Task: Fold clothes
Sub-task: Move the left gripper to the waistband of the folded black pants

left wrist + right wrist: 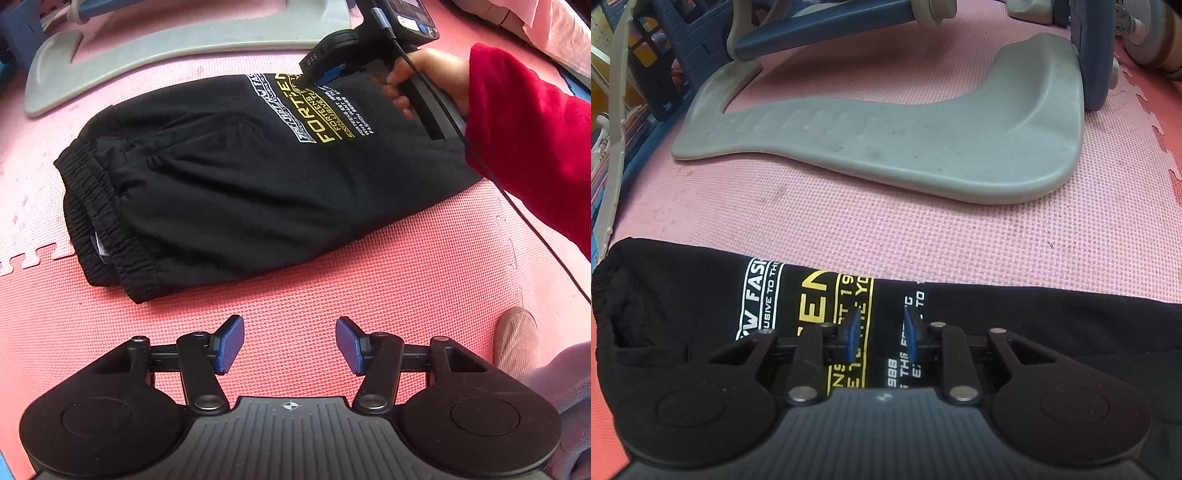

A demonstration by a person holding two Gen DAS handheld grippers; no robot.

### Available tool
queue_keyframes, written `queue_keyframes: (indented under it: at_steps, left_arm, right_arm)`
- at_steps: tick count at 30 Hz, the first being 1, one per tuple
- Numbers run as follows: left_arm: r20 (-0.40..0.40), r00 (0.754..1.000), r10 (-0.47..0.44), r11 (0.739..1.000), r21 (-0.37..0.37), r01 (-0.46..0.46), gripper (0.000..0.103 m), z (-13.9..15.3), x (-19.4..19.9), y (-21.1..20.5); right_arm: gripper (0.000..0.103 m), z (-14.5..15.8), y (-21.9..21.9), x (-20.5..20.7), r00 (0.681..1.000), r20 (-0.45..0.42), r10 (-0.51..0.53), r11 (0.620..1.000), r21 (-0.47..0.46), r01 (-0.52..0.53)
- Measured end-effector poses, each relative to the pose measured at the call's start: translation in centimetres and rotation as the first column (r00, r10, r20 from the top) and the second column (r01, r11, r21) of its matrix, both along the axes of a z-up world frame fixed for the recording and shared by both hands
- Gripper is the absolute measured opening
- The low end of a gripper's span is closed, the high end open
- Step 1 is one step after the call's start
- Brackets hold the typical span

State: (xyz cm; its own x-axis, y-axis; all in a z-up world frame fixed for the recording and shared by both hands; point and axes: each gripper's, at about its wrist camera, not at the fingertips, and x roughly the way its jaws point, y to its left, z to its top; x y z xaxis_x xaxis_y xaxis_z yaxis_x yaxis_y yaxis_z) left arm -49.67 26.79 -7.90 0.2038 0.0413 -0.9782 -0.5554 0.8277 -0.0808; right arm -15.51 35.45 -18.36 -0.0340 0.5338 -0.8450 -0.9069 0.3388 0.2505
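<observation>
Black shorts (240, 184) with an elastic waistband and yellow and white print lie folded on the pink foam mat (332, 280). My left gripper (290, 330) is open and empty, hovering over the mat just short of the shorts' near edge. My right gripper (881, 325) is open, its blue pads apart, and sits low over the printed area of the shorts (683, 314) near their far edge. In the left wrist view the right gripper (314, 75) is at the far side of the shorts, held by a hand in a red sleeve.
A grey plastic footrest (886, 147) lies on the mat just beyond the shorts, with blue chair legs and wheels (1086, 55) behind it. Mat tiles join in a jigsaw seam at left (33, 254). A cable (535, 229) trails from the right gripper.
</observation>
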Motion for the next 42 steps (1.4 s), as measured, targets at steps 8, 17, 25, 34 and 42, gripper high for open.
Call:
queue_keyframes:
  at_steps: [8,17,25,34,42]
  left_arm:
    - [-0.039,0.998,0.042,0.999,-0.016,-0.043,0.057,-1.0,-3.9,-0.2]
    - [-0.067,0.992,0.111,0.993,-0.026,-0.113,0.057,-2.1,-8.4,0.0]
    - [0.008,0.984,0.181,0.984,0.003,-0.181,0.057,-2.1,-10.7,0.8]
    - [0.129,0.96,0.248,0.966,0.044,-0.255,0.057,-2.4,-11.3,2.3]
    - [0.235,0.933,0.271,0.958,0.025,-0.285,0.057,-2.9,-11.3,3.9]
  right_arm:
    - [0.026,0.4,1.3,-0.9,0.999,0.049,-0.006,1.0,0.003,0.005]
    - [0.031,5.4,0.4,-6.8,0.981,0.047,0.188,0.981,0.042,-0.19]
    - [0.039,8.0,0.3,-15.4,0.904,0.073,0.422,0.907,-0.035,-0.42]
    - [0.041,11.1,0.0,-21.0,0.806,0.198,0.558,0.829,-0.167,-0.533]
    - [0.043,14.8,-2.4,-23.6,0.692,0.294,0.659,0.751,-0.308,-0.585]
